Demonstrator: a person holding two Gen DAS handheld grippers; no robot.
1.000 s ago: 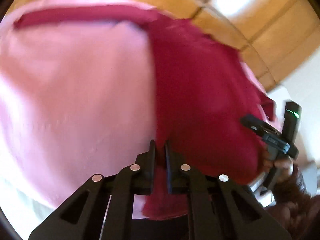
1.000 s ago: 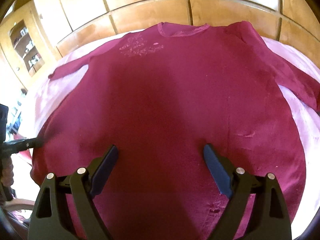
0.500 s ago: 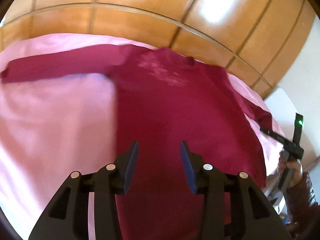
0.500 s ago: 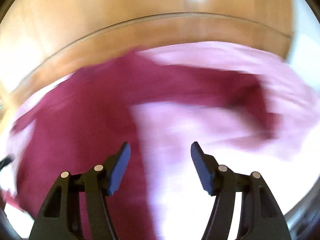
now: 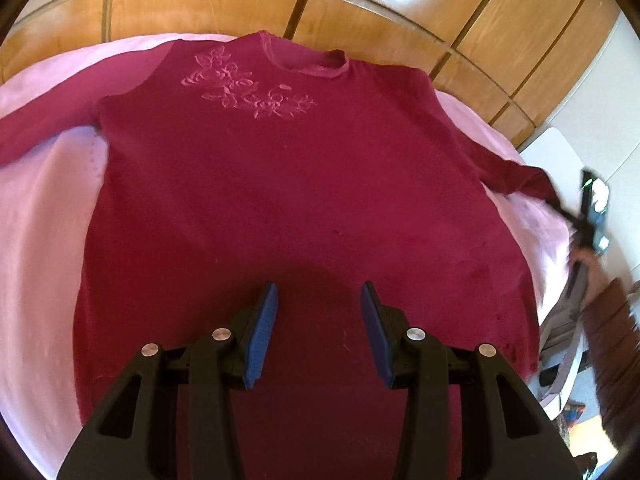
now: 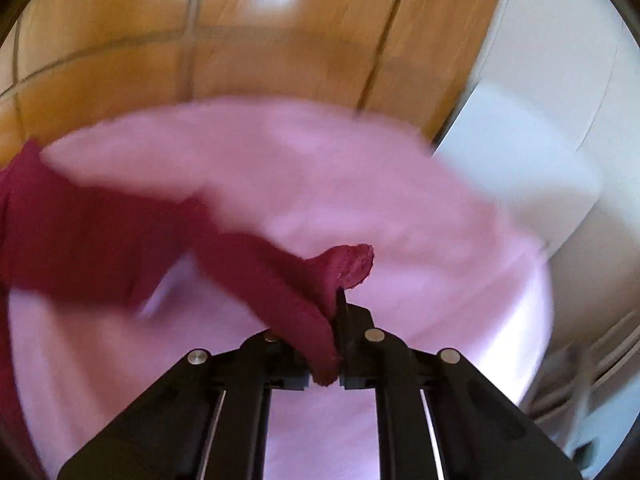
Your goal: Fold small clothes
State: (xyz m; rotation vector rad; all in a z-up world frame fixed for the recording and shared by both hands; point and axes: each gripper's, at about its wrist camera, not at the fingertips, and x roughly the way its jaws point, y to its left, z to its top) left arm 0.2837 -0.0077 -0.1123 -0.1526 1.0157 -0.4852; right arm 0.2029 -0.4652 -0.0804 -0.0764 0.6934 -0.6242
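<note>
A dark red long-sleeved top (image 5: 288, 200) with embroidered flowers near the collar lies flat, front up, on a pink sheet (image 5: 36, 240). My left gripper (image 5: 318, 332) is open and empty, hovering over the lower middle of the top. My right gripper (image 6: 334, 328) is shut on the cuff end of the top's right sleeve (image 6: 260, 276) and holds it just above the sheet; the right wrist view is blurred. The right gripper also shows in the left wrist view (image 5: 576, 220) at the far right, at the sleeve end.
A wooden panelled wall (image 5: 360, 12) runs behind the pink sheet. A white surface (image 6: 520, 160) stands to the right of the sheet's edge. The person's brown-sleeved arm (image 5: 612, 332) is at the right.
My left gripper let go of the top's edge, opened and swung over the top's middle. My right gripper swung right from the hem and shut on the right sleeve's cuff.
</note>
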